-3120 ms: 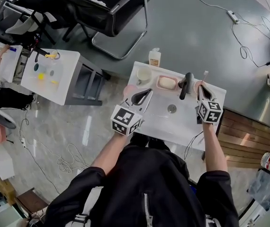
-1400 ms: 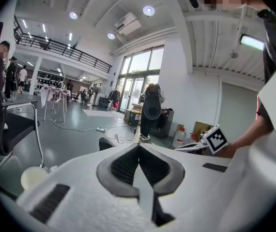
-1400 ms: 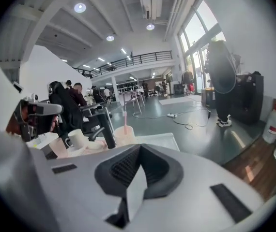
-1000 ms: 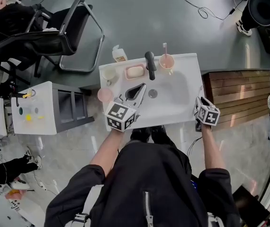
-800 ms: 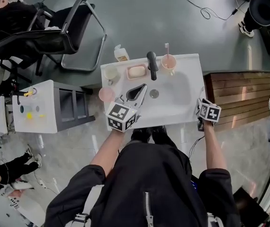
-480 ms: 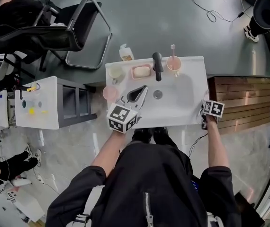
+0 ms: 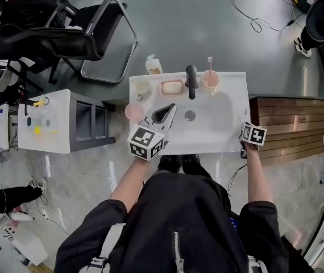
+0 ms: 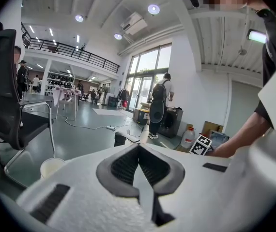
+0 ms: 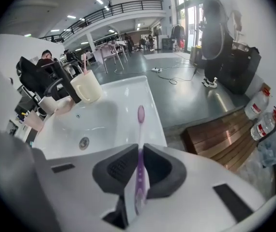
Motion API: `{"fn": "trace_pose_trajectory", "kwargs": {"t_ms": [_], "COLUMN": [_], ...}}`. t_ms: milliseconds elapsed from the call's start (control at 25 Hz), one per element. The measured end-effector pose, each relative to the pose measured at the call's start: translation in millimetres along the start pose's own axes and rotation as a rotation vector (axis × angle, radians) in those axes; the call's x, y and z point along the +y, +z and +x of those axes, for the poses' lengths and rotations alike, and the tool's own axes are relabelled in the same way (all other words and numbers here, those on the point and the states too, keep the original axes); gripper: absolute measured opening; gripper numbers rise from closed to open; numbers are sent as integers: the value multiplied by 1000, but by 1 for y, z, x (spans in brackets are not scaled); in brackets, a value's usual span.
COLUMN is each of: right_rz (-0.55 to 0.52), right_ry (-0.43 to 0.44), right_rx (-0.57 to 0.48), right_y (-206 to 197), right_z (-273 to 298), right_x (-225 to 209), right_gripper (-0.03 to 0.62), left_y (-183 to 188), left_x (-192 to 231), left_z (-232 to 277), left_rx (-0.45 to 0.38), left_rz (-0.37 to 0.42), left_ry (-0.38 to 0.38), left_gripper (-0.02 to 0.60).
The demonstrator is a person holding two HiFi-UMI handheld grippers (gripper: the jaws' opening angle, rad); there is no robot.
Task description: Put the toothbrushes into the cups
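**Washbasin station: right gripper clamps the purple toothbrush**

White washbasin stands on a grey floor, with an office chair behind it and a wooden bench to its right.

**Changes from the earlier frames**
- Three seconds ago the right gripper was at the rear cup. It is now at the basin's front right corner.
- A pink toothbrush stands upright in that cup, beside the black faucet.
- The right jaws have just been closing, with a purple toothbrush between them.
- The left gripper sits over the basin's front left area, as in all the earlier frames.

**What each view adds**
- The right gripper view shows the pads pinching the purple toothbrush at its handle. The bristle end points ahead, over the basin's right rim. Whether the brush rests on the rim cannot be told.
- The head view hides this brush under the right gripper's marker cube.
- The left gripper view shows the left jaw tips pressed together with nothing between them.
- Only the head view shows the full layout:
  - a cream cup at rear left;
  - a soap dish beside the faucet;
  - a second pink cup at the left edge, just beside the left gripper.
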State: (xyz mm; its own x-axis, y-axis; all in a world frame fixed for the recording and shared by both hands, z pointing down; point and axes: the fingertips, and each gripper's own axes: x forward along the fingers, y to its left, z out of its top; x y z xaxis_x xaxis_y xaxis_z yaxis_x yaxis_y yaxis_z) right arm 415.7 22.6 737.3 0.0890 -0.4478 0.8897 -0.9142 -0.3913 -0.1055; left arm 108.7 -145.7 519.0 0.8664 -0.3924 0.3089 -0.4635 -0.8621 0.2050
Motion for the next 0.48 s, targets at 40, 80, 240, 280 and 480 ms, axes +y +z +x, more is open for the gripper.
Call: {"fn": "trace_pose_trajectory", "kwargs": {"t_ms": [40,80,240,280,480], "right_rz": [2,9,29,27,-28], "right_ry": [10,21,78,93,172], "right_rx": [-24,-49,-176,-212,-409], "right_y": [4,9,38,46,95], "right_z": [-3,-6,-24,-31,-69], "right_x": [3,6,20,24,58], "right_gripper": [43,43,43,43,43], "left_y": [1,1,6,8,16], "left_x": [0,-1,-3,-3,0], "left_z": [0,0,1,1,-1], "left_rx": [-2,-4,-15,-18,-34], "left_rz": [1,1,8,9,16], "left_ry": [0,-1,-5,-5,4], "left_gripper": [2,2,2,2,2]}}
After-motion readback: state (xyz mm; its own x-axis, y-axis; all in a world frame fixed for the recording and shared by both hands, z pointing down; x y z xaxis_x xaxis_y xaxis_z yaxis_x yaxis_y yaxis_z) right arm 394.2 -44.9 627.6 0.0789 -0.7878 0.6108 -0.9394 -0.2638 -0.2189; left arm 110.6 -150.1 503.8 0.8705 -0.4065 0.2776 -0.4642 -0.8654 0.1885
